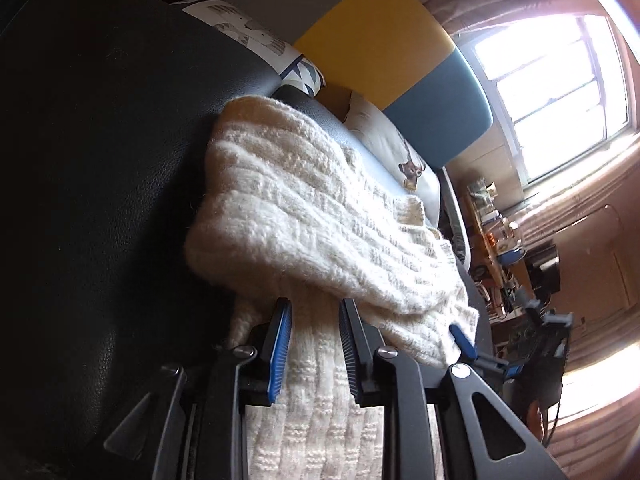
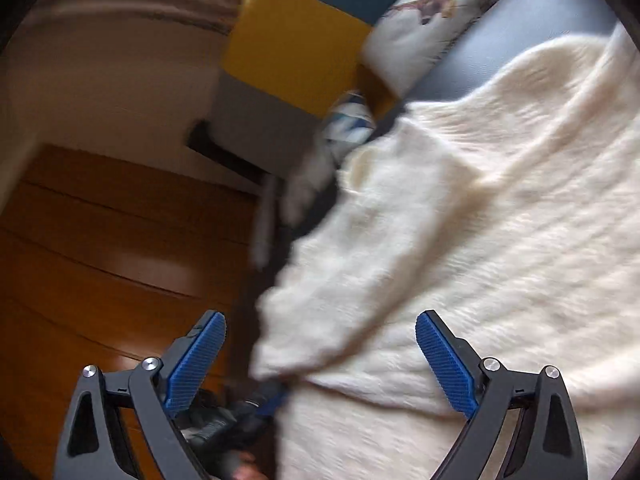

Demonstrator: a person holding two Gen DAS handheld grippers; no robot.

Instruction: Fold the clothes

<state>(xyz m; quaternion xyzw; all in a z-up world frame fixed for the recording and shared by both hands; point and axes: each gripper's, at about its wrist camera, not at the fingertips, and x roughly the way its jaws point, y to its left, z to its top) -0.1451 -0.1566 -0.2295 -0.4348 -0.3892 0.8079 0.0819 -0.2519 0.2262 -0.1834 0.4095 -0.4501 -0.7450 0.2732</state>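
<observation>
A cream knit sweater (image 1: 304,216) lies folded over on a dark leather seat (image 1: 120,160). My left gripper (image 1: 314,340) sits at the sweater's near edge, its blue pads closed on a band of knit that runs between them. In the right wrist view the sweater (image 2: 500,220) fills the right half, one folded flap reaching toward the floor side. My right gripper (image 2: 320,318) hovers over it, wide open and holding nothing. One of its blue fingers (image 1: 463,340) shows at the sweater's right edge in the left wrist view. The left gripper's tip (image 2: 272,398) pokes out beneath the flap.
Printed pillows (image 1: 400,152) lean against a headboard of grey, yellow (image 1: 372,40) and teal panels. A bright window (image 1: 560,92) and a cluttered desk (image 1: 496,240) lie beyond the seat. Wooden floor (image 2: 100,248) runs along the seat's left side.
</observation>
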